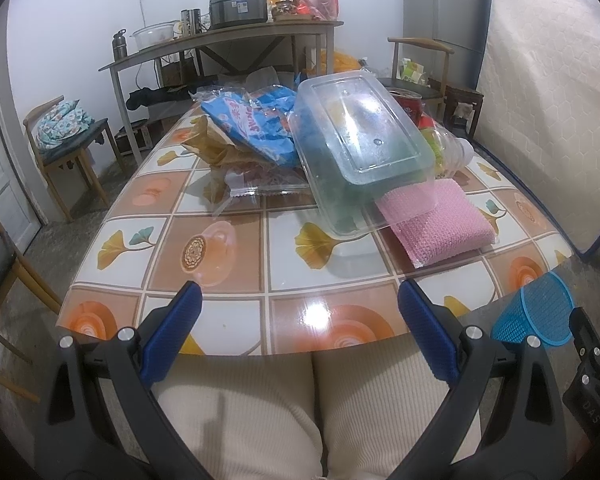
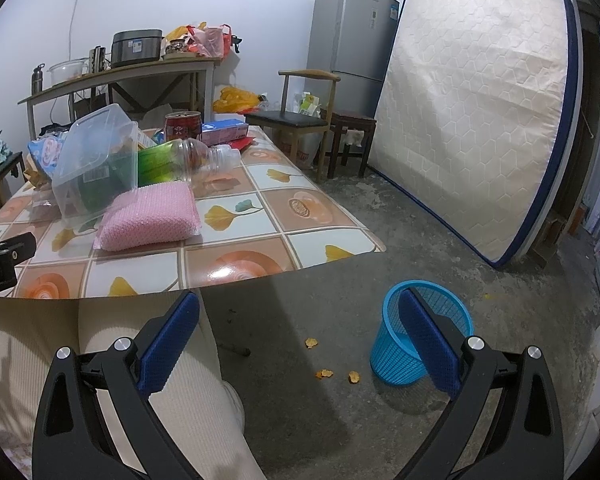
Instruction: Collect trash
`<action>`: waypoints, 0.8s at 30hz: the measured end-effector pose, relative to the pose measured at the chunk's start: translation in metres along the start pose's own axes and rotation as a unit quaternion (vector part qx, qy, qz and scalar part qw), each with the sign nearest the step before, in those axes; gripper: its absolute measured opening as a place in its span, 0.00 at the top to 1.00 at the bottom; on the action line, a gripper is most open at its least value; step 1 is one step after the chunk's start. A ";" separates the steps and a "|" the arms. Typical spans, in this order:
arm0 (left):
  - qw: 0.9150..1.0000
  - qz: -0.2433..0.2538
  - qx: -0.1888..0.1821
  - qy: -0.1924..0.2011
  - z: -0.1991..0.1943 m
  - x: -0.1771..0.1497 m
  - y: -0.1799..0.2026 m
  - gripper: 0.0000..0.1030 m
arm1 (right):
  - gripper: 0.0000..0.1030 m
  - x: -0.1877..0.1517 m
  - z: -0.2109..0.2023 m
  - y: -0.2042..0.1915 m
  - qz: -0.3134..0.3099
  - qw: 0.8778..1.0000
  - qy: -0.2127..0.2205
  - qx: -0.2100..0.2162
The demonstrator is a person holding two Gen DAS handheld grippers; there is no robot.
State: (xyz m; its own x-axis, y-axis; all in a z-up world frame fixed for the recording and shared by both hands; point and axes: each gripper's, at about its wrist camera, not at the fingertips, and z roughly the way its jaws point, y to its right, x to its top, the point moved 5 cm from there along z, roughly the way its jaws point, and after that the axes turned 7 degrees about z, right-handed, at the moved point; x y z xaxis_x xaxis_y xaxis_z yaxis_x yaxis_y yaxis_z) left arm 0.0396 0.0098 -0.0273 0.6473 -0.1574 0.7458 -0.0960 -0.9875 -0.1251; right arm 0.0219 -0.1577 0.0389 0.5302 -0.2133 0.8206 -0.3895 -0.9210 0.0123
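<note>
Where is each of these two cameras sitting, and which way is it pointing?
Left wrist view: sits on the left gripper, looking forward across the tiled table at the clear plastic tub and blue snack bag; its open blue fingers and the person's cream-trousered legs show.
Right wrist view: sits on the right gripper, facing the floor beside the table, toward the blue basket and the leaning mattress; its open fingers and a leg show.
Shared: table, tub, pink sponge, basket, fridge.
</note>
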 end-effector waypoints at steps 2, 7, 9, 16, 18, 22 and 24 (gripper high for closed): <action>1.000 0.000 0.000 0.000 0.000 0.000 0.000 0.08 | 0.06 0.000 0.001 -0.001 0.000 1.000 -0.001 0.002; 1.000 -0.001 0.000 -0.002 0.003 -0.002 0.000 0.08 | 0.06 -0.001 0.001 -0.003 -0.004 1.000 -0.001 0.005; 1.000 -0.002 0.000 -0.002 0.004 -0.003 0.001 0.08 | 0.06 -0.001 0.002 -0.003 -0.005 1.000 -0.001 0.005; 1.000 -0.002 0.000 -0.002 0.005 -0.004 0.001 0.08 | 0.06 -0.001 0.001 -0.003 -0.005 1.000 -0.001 0.005; 1.000 -0.002 0.000 -0.002 0.005 -0.003 0.000 0.08 | 0.06 -0.001 0.001 -0.003 -0.005 1.000 -0.001 0.006; 1.000 -0.002 0.004 0.004 0.007 -0.004 -0.002 0.08 | 0.06 -0.001 0.001 -0.003 -0.005 1.000 -0.001 0.005; 1.000 -0.003 0.013 0.014 0.008 -0.004 -0.005 0.08 | 0.06 0.000 0.001 -0.004 -0.005 1.000 -0.001 0.005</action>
State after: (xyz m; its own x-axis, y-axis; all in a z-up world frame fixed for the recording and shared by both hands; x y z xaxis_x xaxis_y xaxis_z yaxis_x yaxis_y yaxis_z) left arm 0.0439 0.0152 -0.0347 0.6269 -0.1522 0.7641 -0.0718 -0.9879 -0.1378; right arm 0.0241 -0.1548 0.0376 0.5355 -0.2043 0.8195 -0.3766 -0.9263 0.0152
